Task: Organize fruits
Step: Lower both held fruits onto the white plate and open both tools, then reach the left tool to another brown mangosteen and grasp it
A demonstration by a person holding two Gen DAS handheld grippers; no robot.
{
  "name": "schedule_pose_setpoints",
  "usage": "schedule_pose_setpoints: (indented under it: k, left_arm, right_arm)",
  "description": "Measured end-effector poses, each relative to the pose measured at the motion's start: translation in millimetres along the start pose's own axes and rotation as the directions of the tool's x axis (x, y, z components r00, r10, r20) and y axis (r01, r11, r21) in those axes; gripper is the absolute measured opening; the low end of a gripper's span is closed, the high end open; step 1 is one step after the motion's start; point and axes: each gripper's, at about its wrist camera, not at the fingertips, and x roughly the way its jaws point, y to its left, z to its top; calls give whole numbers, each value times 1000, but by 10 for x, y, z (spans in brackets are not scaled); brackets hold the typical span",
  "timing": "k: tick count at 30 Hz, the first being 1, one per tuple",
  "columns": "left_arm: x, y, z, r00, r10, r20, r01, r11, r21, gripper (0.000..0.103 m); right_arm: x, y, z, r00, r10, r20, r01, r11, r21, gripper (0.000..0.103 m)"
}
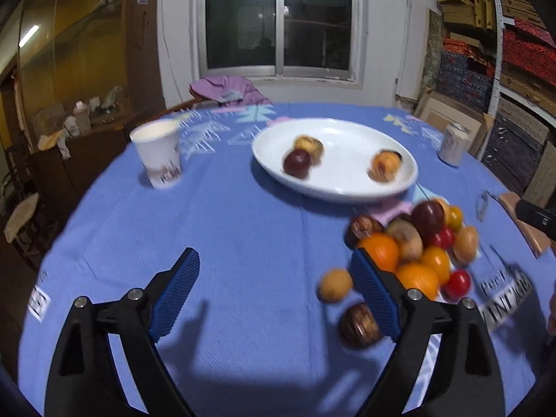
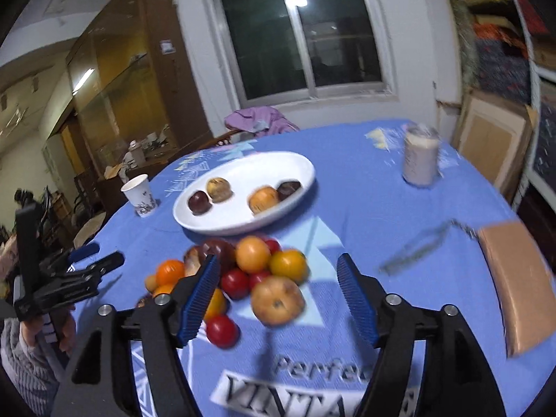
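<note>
A pile of fruit (image 1: 410, 243) lies on the blue tablecloth: oranges, red tomatoes, a dark plum and brown ones. My left gripper (image 1: 274, 257) stands open over bare cloth just left of the pile, with a small tan fruit (image 1: 335, 285) and a dark brown one (image 1: 359, 325) by its right finger. My right gripper (image 2: 278, 260) is open at the near side of the pile (image 2: 250, 264); a tan apple-like fruit (image 2: 278, 300) sits between its pads, untouched. Beyond the pile, the white plate (image 2: 222, 229) holds several fruits. The left gripper (image 2: 99, 255) also shows at the left.
A paper cup (image 1: 158, 153) stands at the left of the plate (image 1: 333, 193) and a drinks can (image 2: 420, 160) at the back right. A tan flat pad (image 2: 514, 285) and a metal utensil (image 2: 417, 246) lie at the right. A sleeved hand (image 2: 31, 347) holds the left gripper.
</note>
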Motion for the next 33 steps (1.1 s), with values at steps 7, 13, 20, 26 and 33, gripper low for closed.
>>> schedule_pose_setpoints:
  k: [7, 13, 20, 26, 33]
  left_arm:
    - [-114, -353, -249, 999, -54, -6, 54, 988, 146, 92]
    - [-1, -361, -248, 996, -56, -65, 65, 987, 144, 94]
    - [224, -417, -255, 987, -36, -158, 64, 982, 177, 94]
    - [281, -331, -241, 986, 58, -158, -31, 986, 166, 96]
    - [164, 184, -174, 986, 130, -109, -129, 992, 14, 96]
  right_arm:
    - [47, -81, -48, 1000, -1, -15, 1, 999, 49, 80]
    - [71, -12, -67, 1000, -7, -27, 7, 1000, 23, 82]
    - [77, -12, -77, 999, -6, -35, 7, 1000, 24, 83]
    - [105, -12, -86, 999, -4, -45, 5, 1000, 25, 83]
    - [107, -22, -92, 999, 0, -45, 1, 1000, 31, 83]
